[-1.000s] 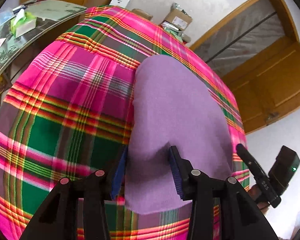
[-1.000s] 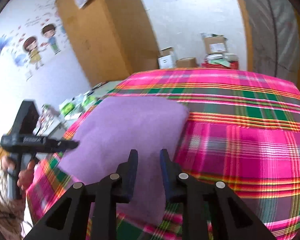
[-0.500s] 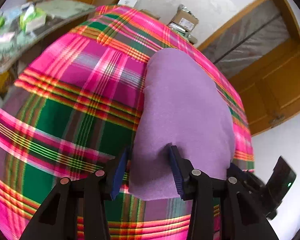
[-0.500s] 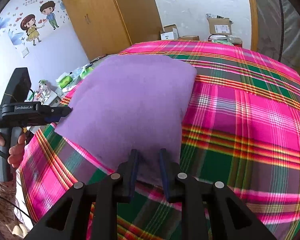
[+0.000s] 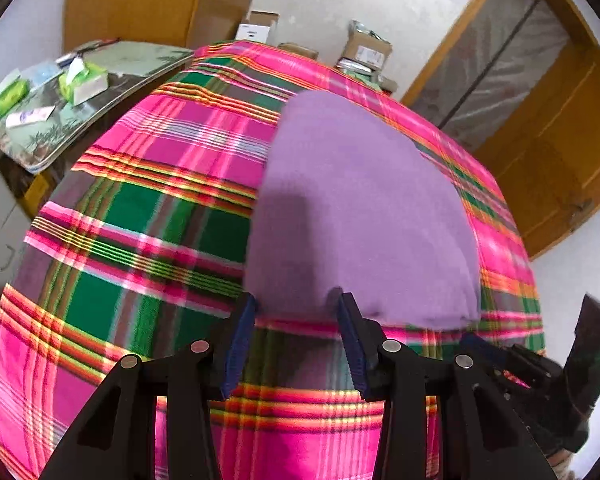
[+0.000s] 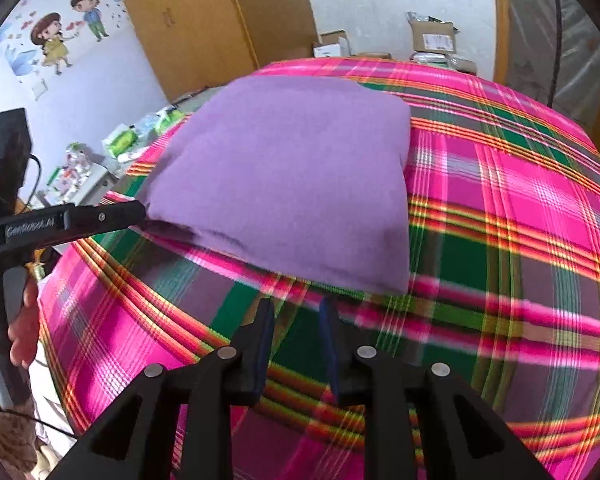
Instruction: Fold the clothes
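Purple garment (image 5: 360, 208), folded into a smooth, flat, roughly square pad, lies on a bright plaid cloth (image 5: 140, 208) of pink, green and orange stripes that covers the worktop. Seen from my left wrist, my left tool (image 5: 296, 302) sits at six o'clock, its two blue-padded fingers spread apart. The tips stand at the garment's near edge, one at its near left corner and one further along the hem. The pads do not pinch the fabric, though I cannot tell whether they brush it. Their shadow falls on the purple surface just beyond. At four o'clock in that view the black body of my right tool (image 5: 480, 348) shows beside the garment's other near corner. Seen from my right wrist, that tool's fingers stand a little apart and have just been opening. Nothing is between them. The garment's near hem lies just past the tips at twelve o'clock, with a narrow strip of plaid between. At nine o'clock in this view my hand (image 6: 20, 320) grips the left tool's handle. Off the worktop at ten o'clock in the left view is a low side table (image 5: 140, 56) with green tissue packs. Cardboard boxes (image 5: 366, 48) stand against the white wall at twelve o'clock, and a wooden door (image 5: 560, 140) at two o'clock. The right view shows a wooden wardrobe (image 6: 204, 20) at eleven o'clock, beside cartoon wall stickers (image 6: 68, 20).
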A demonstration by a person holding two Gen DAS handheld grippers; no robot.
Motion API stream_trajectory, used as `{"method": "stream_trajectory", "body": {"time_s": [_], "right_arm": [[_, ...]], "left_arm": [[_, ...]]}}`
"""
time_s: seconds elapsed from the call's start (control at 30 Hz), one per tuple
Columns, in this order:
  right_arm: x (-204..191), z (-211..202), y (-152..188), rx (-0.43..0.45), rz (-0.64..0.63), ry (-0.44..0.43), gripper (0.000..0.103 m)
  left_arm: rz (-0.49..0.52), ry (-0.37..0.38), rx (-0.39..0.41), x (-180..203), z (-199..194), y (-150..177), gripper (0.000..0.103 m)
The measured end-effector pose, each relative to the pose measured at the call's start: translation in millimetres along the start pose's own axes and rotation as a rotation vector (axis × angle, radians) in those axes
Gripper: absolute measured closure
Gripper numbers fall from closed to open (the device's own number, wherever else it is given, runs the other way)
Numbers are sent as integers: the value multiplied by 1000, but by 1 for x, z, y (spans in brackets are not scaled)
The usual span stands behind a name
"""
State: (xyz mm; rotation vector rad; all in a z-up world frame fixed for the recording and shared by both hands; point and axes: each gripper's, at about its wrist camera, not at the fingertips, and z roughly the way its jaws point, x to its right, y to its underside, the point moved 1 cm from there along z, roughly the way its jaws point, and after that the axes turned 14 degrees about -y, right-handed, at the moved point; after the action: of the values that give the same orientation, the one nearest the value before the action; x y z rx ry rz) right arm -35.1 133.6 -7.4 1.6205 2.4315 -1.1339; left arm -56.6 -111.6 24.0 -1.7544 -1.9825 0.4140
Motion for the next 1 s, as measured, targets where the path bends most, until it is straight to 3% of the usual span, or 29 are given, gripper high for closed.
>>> {"method": "stream_trajectory", "body": {"time_s": [0.23,0.73,1.0], "right_arm": [[-1,-1,8,12,45,26,67],[1,1,7,83,83,109,59],[-6,10,5,97,27,135,46]], "left_arm": [[39,-61,21,15,8,16,59],[94,-185,64,36,24,20,58],[115,-224,106,44,32,20,47]]}}
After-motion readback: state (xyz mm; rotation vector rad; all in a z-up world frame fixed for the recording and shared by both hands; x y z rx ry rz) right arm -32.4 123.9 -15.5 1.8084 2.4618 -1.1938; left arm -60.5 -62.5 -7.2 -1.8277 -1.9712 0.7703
